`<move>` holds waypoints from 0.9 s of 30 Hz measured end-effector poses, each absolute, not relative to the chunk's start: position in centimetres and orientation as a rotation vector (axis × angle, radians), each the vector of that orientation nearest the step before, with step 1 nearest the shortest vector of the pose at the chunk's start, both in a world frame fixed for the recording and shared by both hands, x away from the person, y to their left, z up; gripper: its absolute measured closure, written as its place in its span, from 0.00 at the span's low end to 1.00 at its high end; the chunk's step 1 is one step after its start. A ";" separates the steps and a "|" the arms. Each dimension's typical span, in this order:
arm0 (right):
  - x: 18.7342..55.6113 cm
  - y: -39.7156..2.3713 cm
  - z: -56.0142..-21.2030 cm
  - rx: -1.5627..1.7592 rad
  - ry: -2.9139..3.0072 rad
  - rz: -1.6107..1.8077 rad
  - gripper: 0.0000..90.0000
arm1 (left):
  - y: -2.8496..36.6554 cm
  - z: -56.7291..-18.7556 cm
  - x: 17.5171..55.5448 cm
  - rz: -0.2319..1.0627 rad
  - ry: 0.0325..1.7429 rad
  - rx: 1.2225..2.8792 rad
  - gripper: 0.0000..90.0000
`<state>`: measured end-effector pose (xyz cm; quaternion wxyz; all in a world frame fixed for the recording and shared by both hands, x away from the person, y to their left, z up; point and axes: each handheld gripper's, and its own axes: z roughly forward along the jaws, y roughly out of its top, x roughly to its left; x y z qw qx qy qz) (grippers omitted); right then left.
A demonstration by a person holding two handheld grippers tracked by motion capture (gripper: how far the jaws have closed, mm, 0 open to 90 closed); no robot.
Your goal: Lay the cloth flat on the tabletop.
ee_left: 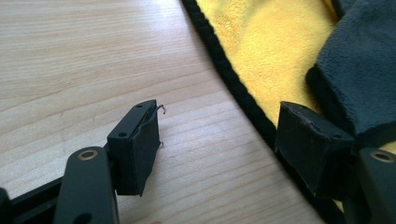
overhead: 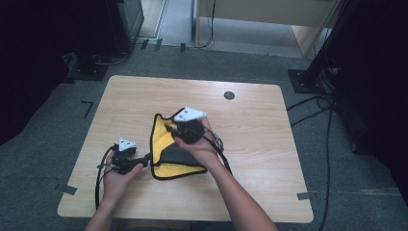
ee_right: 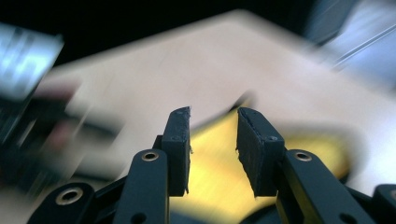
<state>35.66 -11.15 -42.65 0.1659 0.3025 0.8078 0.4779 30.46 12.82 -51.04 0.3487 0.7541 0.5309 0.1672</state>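
A yellow cloth [overhead: 163, 144] with a black hem lies on the wooden table [overhead: 255, 134], and its dark grey side [overhead: 180, 156] is folded over it. My left gripper [overhead: 146, 158] rests low at the cloth's left edge. In the left gripper view it [ee_left: 219, 140] is open, its jaws standing either side of the black hem, with the yellow cloth [ee_left: 266, 51] and the grey fold [ee_left: 359, 70] beyond. My right gripper [overhead: 172, 127] hovers over the cloth's upper part. In the blurred right gripper view it [ee_right: 214, 121] is open with nothing between the pads, and the yellow cloth [ee_right: 215, 186] lies below.
A small dark round hole [overhead: 229, 95] sits in the table near its far edge. Cables trail from both grippers over the near side. Black stands [overhead: 308, 77] and loose cables are on the grey floor to the right.
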 end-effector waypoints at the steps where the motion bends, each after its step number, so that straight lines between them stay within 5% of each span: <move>1: 34.9 -11.1 -43.8 0.856 2.359 1.347 0.72 | 12.7 -51.1 30.5 0.436 1.379 1.956 0.34; 9: 30.9 -8.6 -50.8 0.777 2.552 1.160 0.58 | 11.7 -51.2 30.3 0.496 1.358 2.002 0.34; 12: 30.6 -8.1 -51.5 0.766 2.522 1.122 0.66 | 11.7 -51.3 30.3 0.506 1.349 2.009 0.34; 16: 30.8 -8.8 -51.3 0.781 2.470 1.112 0.93 | 11.7 -51.4 30.3 0.509 1.338 2.008 0.34; 27: 31.1 -16.6 -47.3 1.084 2.118 1.285 0.96 | 11.7 -51.4 30.2 0.510 1.334 2.006 0.34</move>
